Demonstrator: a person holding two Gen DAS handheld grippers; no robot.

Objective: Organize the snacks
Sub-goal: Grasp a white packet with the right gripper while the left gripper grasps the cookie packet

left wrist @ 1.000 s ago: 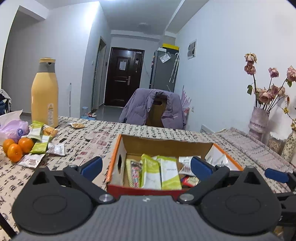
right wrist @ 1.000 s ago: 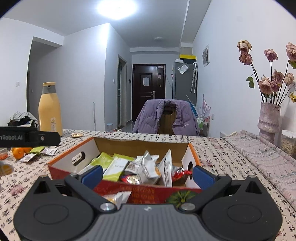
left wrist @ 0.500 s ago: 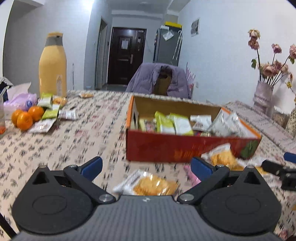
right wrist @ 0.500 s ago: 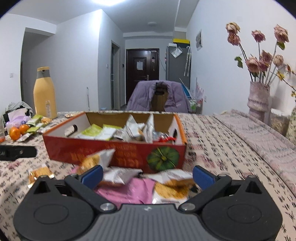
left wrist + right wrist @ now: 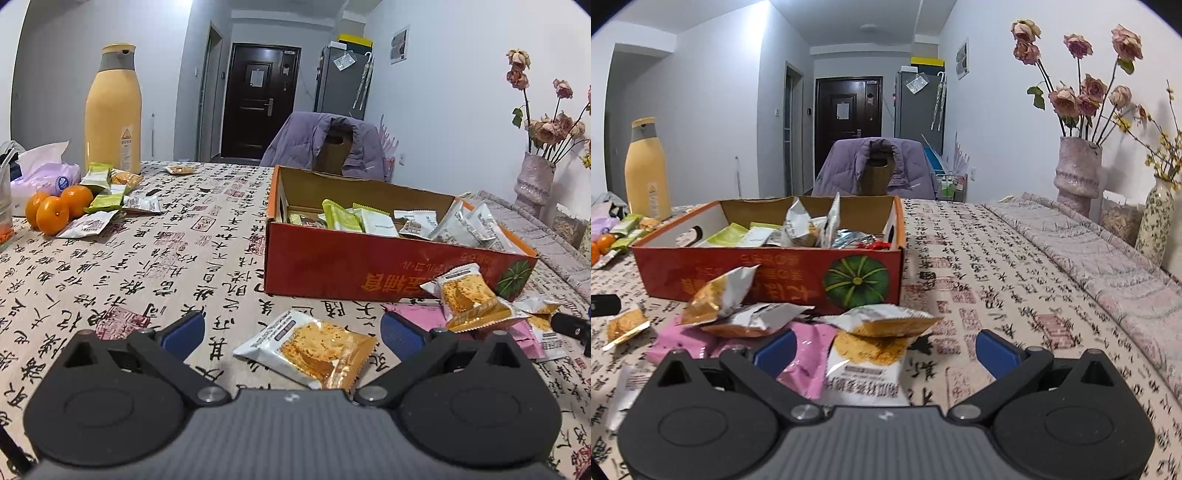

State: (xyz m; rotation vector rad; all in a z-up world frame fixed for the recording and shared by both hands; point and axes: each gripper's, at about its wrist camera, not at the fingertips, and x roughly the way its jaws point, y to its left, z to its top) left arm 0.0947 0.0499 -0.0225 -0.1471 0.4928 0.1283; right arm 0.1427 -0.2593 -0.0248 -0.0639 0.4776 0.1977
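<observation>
Three oranges [image 5: 57, 208] and a few packets sit far left on your desk [image 5: 155, 258] by the yellow bottle [image 5: 112, 110]; your left gripper [image 5: 291, 334] has its fingers spread wide, an orange cracker packet [image 5: 314, 349] lying between them, untouched; the red box [image 5: 369, 258] holds more snacks; your right gripper [image 5: 884, 350] is likewise spread over a cracker packet [image 5: 866, 365] beside a pink wrapper [image 5: 807, 356].

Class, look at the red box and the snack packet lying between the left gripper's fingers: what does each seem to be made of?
Red box: likely cardboard, printed outside; the inner walls show plain brown board. Snack packet: probably thin plastic film, glossy, crinkled, partly clear so the biscuit shows through.
</observation>
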